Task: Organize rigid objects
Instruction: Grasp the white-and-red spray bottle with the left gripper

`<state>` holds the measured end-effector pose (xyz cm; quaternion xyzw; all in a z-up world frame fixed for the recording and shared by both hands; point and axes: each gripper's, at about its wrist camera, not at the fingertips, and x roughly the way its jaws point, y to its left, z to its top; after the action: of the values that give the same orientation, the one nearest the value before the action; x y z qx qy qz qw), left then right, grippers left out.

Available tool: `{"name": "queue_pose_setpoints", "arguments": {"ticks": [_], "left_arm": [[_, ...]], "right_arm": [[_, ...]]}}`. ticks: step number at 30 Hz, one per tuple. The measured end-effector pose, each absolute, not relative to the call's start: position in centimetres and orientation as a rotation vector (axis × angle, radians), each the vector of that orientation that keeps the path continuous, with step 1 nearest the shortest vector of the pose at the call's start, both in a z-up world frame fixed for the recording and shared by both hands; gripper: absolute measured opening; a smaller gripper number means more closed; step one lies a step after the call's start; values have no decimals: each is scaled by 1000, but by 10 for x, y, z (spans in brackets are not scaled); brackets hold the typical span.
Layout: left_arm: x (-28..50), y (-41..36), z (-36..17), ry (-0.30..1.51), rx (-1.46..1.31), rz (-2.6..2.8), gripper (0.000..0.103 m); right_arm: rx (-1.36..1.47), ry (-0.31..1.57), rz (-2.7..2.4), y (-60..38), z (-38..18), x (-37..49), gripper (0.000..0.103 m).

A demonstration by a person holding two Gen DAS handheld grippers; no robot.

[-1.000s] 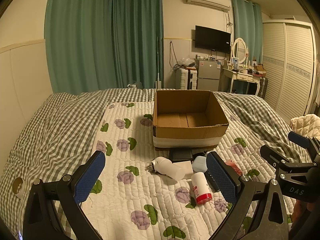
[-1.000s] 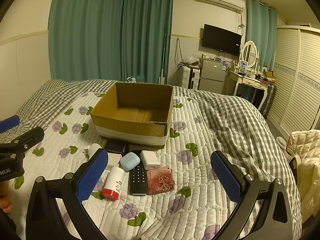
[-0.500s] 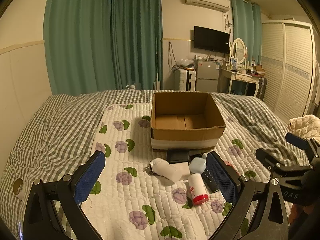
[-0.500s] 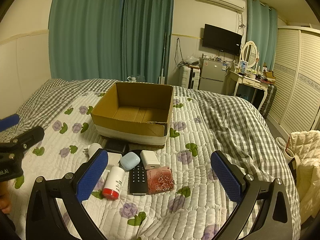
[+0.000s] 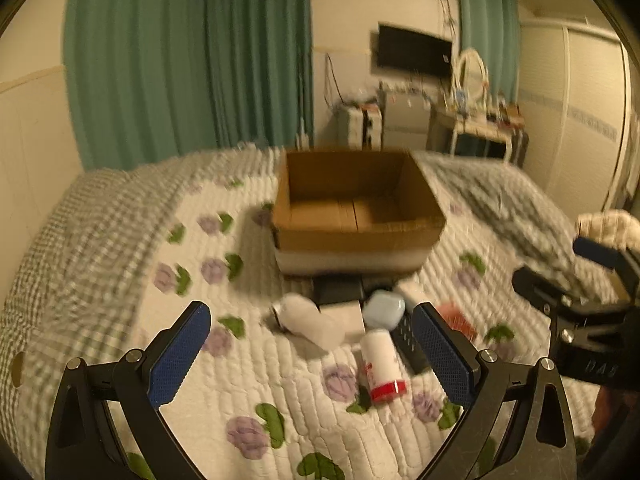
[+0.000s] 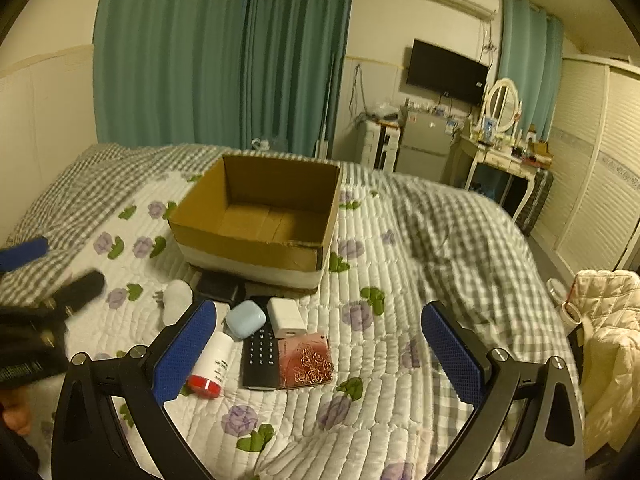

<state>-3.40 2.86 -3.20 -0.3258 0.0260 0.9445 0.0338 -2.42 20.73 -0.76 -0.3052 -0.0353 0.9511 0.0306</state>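
Observation:
An open cardboard box [image 5: 356, 216] [image 6: 260, 220] stands empty on the bed. In front of it lie a white bottle with a red cap [image 5: 382, 366] [image 6: 212, 364], a white plug-like object [image 5: 306, 320] [image 6: 176, 300], a light blue case [image 5: 384, 310] [image 6: 245, 319], a black remote [image 6: 260, 360], a white charger cube [image 6: 286, 316], a pink card with roses [image 6: 305, 364] and a black flat box [image 5: 340, 292] [image 6: 220, 286]. My left gripper [image 5: 312, 354] is open and empty, short of the pile. My right gripper [image 6: 320, 356] is open and empty above the pile's near edge.
The bed has a white floral quilt [image 6: 360, 360] and a grey checked cover [image 6: 460, 232]. Green curtains [image 6: 224, 52], a dressing table [image 6: 504, 156] and a wardrobe [image 6: 600, 160] stand beyond. A cream jacket [image 6: 608, 320] lies at right.
The left wrist view has shifted and blurred as the left gripper moves closer to the pile. The right gripper has barely moved. Both stay open.

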Motion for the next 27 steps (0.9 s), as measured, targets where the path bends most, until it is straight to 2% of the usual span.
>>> {"name": "queue_pose_setpoints", "arguments": {"ticks": [3, 6, 10, 15, 16, 17, 27], "left_arm": [[-48, 40, -64, 90, -1125, 2841, 96], [-61, 54, -94, 89, -1255, 2752, 85], [-72, 72, -121, 118, -1365, 2676, 83], [-83, 87, -145, 125, -1450, 2588, 56], [-84, 88, -147, 119, -1454, 2574, 40], [-84, 89, -148, 111, -1459, 2559, 37], [-68, 50, -92, 134, -1260, 2692, 36]], "right_arm": [[-1053, -126, 2892, 212, -31, -42, 103], [-1158, -117, 2854, 217, -53, -55, 103], [-1255, -63, 2807, 228, -71, -68, 103], [-1361, 71, 2766, 245, -88, -79, 103], [-1371, 90, 2766, 247, -90, -81, 103], [-1375, 99, 2767, 248, -91, -81, 103], [-1352, 0, 2798, 232, -81, -81, 103]]}}
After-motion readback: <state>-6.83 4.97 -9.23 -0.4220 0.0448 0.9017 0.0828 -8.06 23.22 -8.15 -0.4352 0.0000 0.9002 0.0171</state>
